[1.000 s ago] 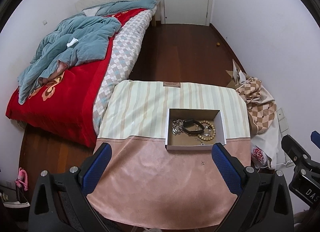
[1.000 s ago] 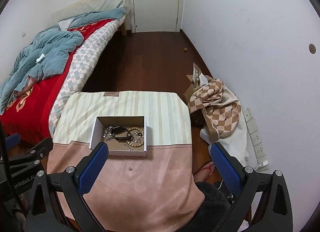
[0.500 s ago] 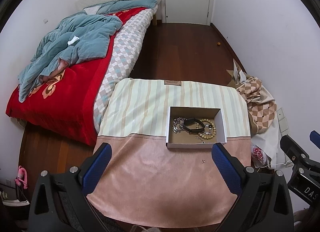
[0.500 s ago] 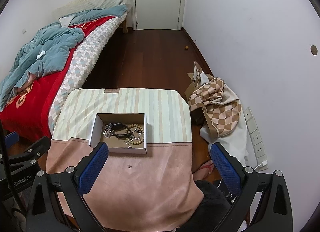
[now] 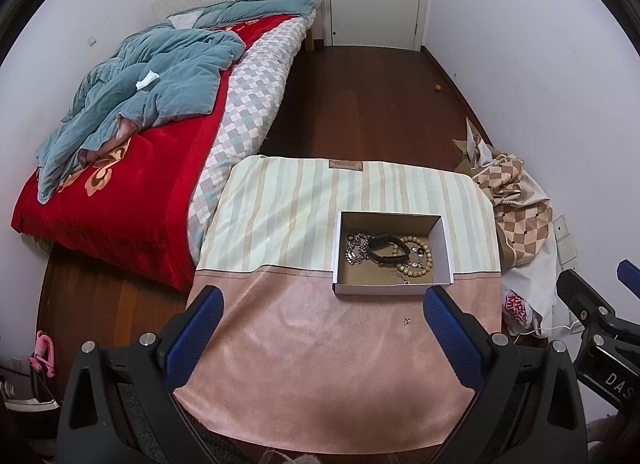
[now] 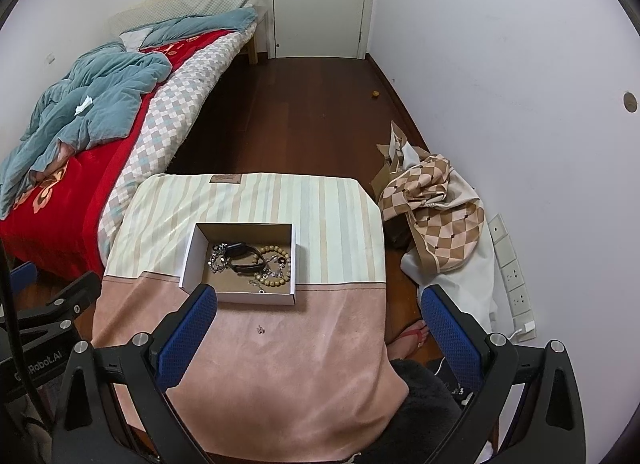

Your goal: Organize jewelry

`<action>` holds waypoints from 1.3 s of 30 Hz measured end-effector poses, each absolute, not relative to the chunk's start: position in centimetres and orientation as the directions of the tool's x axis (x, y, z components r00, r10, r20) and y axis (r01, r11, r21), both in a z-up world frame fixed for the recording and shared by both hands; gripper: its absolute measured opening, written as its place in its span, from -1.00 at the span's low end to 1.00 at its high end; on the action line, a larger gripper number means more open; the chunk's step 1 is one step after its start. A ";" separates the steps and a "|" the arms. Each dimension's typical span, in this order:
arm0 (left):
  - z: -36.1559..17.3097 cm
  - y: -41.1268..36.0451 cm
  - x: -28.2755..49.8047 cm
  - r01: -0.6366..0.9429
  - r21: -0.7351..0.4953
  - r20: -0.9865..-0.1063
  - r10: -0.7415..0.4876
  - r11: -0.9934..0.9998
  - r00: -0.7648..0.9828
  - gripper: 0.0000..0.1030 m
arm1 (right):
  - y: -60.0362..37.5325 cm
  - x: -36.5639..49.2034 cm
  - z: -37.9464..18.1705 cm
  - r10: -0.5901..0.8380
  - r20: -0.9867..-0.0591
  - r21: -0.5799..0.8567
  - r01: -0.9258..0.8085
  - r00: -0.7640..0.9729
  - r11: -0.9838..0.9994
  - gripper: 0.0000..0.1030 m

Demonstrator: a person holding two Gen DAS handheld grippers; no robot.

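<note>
Both claws hang spread wide and empty above the near edge of the desk: the left claw and the right claw grasp nothing. The white cardboard box sits right of the desk's centre, on the seam between striped and pink cloth, its long axis running left to right. Inside lie a silver chain bracelet, a black band angled from far left to near right, and a wooden bead bracelet. One small trinket lies loose on the pink cloth, just near of the box. Most pieces seem already gathered; the next move probably calls for a fine pinch on that trinket, likeliest by the right claw.
</note>
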State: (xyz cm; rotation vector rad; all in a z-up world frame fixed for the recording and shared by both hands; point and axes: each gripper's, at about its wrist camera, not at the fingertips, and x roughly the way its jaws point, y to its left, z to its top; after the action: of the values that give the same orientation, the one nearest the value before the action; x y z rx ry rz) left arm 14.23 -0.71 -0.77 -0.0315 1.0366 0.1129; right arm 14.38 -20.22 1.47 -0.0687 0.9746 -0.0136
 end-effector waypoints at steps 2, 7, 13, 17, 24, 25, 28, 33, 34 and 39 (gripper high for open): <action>-0.8 -0.7 14.2 -0.107 0.027 -0.861 0.077 0.994 0.503 0.98 | -20.2 14.4 1.5 -0.040 -0.826 -0.062 -0.021 0.562 0.998 1.00; -0.6 -0.7 14.1 -0.108 0.030 -0.857 0.081 0.994 0.508 0.98 | -20.2 14.4 1.4 -0.039 -0.826 -0.062 -0.022 0.562 0.998 1.00; -0.6 -0.7 14.0 -0.108 0.033 -0.858 0.083 0.994 0.507 0.98 | -20.2 14.4 1.5 -0.035 -0.829 -0.059 -0.025 0.559 0.998 1.00; -0.5 -0.6 13.9 -0.107 0.027 -0.856 0.078 0.994 0.510 0.98 | -20.2 14.4 1.5 -0.035 -0.828 -0.059 -0.025 0.560 0.998 1.00; -0.3 -0.6 13.7 -0.104 0.034 -0.855 0.083 0.994 0.512 0.98 | -20.2 14.3 1.4 -0.028 -0.828 -0.054 -0.029 0.559 0.998 1.00; -0.2 -0.8 13.7 -0.103 0.036 -0.854 0.085 0.994 0.513 0.98 | -20.2 14.4 1.4 -0.031 -0.828 -0.057 -0.029 0.560 0.998 1.00; -0.2 -0.9 13.7 -0.101 0.038 -0.854 0.085 0.994 0.514 0.98 | -20.2 14.3 1.4 -0.032 -0.828 -0.057 -0.028 0.560 0.998 1.00; -0.2 -1.0 13.7 -0.105 0.043 -0.855 0.091 0.993 0.511 0.98 | -20.2 14.3 1.4 -0.033 -0.827 -0.059 -0.029 0.561 0.998 1.00; -0.2 -1.0 13.7 -0.105 0.043 -0.855 0.091 0.993 0.511 0.98 | -20.2 14.3 1.4 -0.034 -0.827 -0.061 -0.029 0.561 0.998 1.00; -0.2 -1.0 13.7 -0.103 0.044 -0.853 0.091 0.994 0.514 0.98 | -20.2 14.3 1.4 -0.035 -0.827 -0.062 -0.030 0.561 0.998 1.00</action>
State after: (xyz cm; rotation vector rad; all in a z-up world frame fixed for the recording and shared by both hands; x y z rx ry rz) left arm 13.66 -0.99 -0.15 -0.0128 1.0239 0.1160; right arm 14.34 -20.23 1.42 -0.0716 0.9750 -0.0029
